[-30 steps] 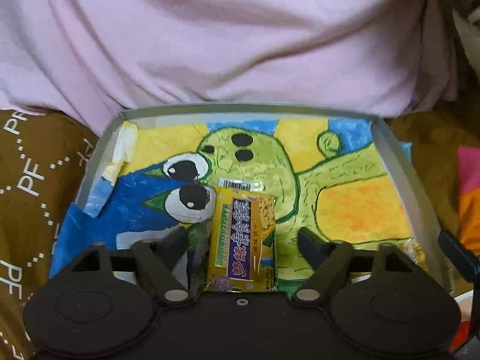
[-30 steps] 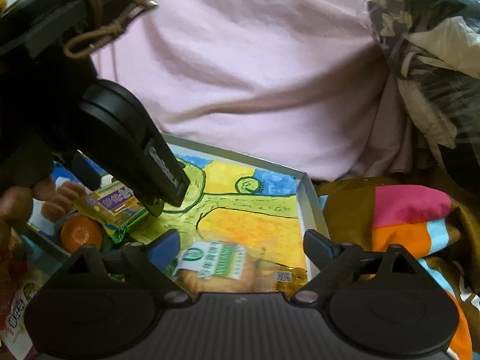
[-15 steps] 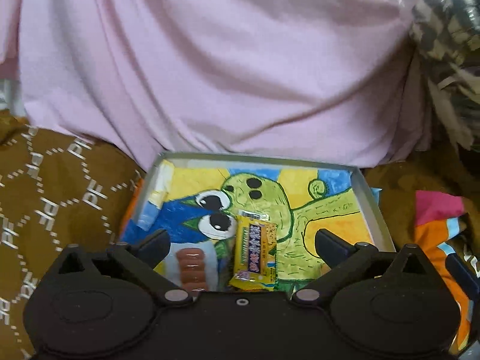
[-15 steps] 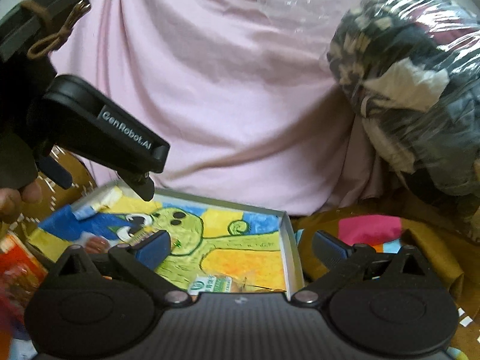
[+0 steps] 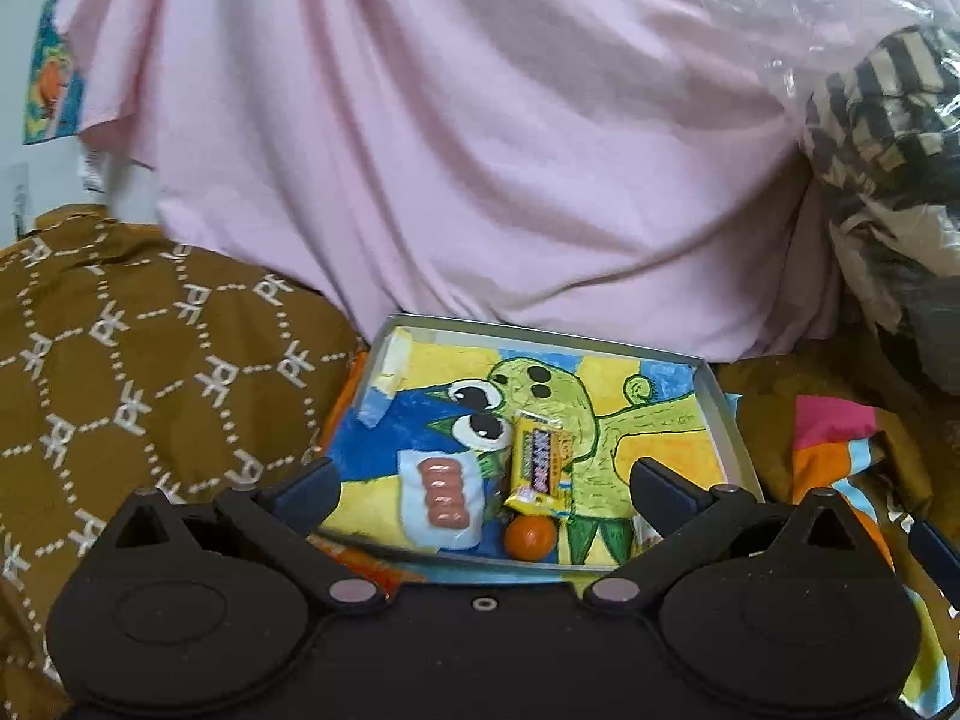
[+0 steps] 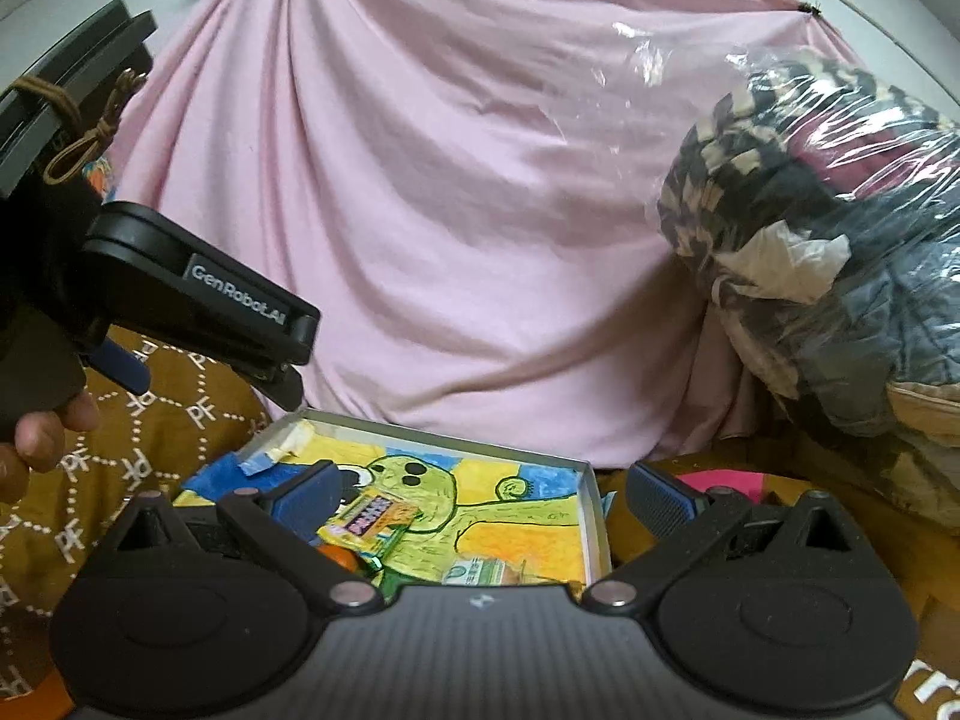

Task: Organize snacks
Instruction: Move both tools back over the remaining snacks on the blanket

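Observation:
A shallow grey box (image 5: pixel 723 420) lined with a yellow and green cartoon drawing lies on the bed. In it are a yellow snack bar (image 5: pixel 538 461), a sausage pack (image 5: pixel 442 495) and a small orange (image 5: pixel 530 537). My left gripper (image 5: pixel 483 486) is open and empty, held above the box's near edge. My right gripper (image 6: pixel 480 495) is open and empty, above the same box (image 6: pixel 585 495); there the yellow bar (image 6: pixel 366 522) and a green-labelled bread pack (image 6: pixel 480 573) show. The left gripper's body (image 6: pixel 198 294) is at the left of the right wrist view.
A pink sheet (image 5: pixel 450 150) hangs behind the box. A brown patterned blanket (image 5: pixel 132 372) lies to the left. A plastic-wrapped bundle of clothes (image 6: pixel 828 252) sits at the right. A colourful cloth (image 5: pixel 840 450) lies right of the box.
Both grippers have risen and pulled back from the box, which now looks smaller. The left gripper has let go of the yellow bar, which lies in the box.

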`<state>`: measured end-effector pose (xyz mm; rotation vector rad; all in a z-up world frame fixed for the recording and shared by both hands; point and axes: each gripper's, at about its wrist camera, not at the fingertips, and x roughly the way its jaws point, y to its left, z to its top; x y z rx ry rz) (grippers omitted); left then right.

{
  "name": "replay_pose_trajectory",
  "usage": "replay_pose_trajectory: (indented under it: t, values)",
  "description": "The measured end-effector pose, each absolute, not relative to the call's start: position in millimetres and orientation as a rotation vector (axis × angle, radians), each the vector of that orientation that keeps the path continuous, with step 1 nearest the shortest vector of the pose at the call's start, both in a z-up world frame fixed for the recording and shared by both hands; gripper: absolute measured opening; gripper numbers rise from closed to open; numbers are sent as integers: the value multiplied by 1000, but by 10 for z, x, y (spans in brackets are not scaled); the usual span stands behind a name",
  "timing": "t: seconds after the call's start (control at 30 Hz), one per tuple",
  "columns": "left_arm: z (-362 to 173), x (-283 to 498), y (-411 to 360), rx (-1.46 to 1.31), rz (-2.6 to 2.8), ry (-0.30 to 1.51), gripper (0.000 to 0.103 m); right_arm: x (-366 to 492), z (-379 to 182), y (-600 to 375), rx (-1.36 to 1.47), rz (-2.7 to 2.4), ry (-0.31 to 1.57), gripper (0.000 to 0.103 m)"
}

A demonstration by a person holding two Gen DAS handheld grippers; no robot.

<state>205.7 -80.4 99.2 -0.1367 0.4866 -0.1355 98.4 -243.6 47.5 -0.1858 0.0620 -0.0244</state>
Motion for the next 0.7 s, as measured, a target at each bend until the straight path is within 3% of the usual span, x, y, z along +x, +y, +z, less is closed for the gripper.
replay_pose_trajectory:
  t: [0.37,0.7]
  values:
    - [835,1459,-529,-104,-160,488,102,305,399,-2366,-157,6,70,103]
    - [527,1007,-362,-11,-190,520,102,-49,283,-2388,-42,21,190,103]
